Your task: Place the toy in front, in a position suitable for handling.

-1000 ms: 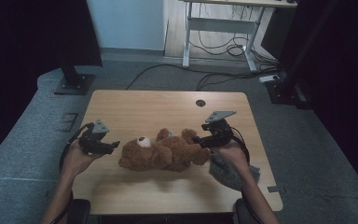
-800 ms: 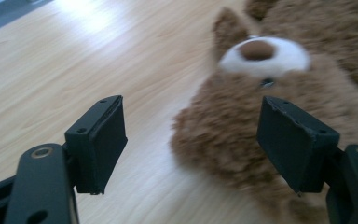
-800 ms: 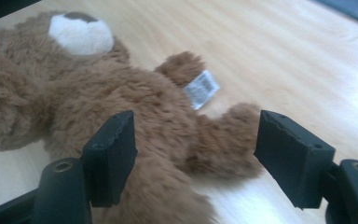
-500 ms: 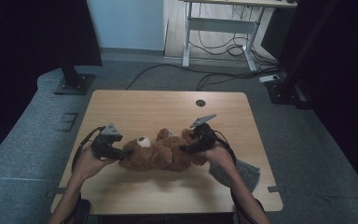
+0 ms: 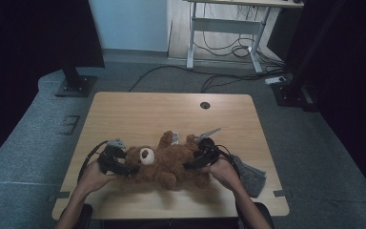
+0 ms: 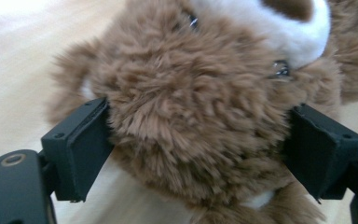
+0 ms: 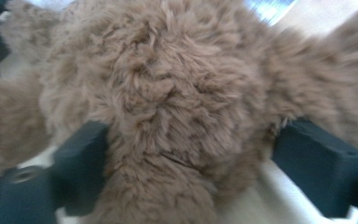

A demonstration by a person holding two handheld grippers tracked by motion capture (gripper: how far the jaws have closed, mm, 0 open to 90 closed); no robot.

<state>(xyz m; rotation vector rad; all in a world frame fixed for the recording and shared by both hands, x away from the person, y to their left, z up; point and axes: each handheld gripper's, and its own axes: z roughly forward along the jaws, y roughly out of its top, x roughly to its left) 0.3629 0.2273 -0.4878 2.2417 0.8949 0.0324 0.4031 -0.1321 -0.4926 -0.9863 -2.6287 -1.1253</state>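
Where the wooden table (image 5: 171, 114) nears its front edge, lies on its back across the middle: teddy bear (image 5: 164, 162), brown, pale muzzle up, head toward the left gripper (image 5: 124, 168) and legs toward the right gripper (image 5: 190, 164). Flanked by both, one at each end, each carried in a hand coming in from the bottom of the high view. At the left gripper, jaws apart and just been opening wider, the head between them, fur brushing both pads (image 6: 81, 149) without looking squeezed. At the right gripper, jaws just been closing slightly around a furry lower part of the bear, fur up against the pads (image 7: 317, 168); too blurred to tell whether pressed or merely touched. Just beside the right hand, toward the table's right edge: a grey cloth (image 5: 250, 174), lying flat.
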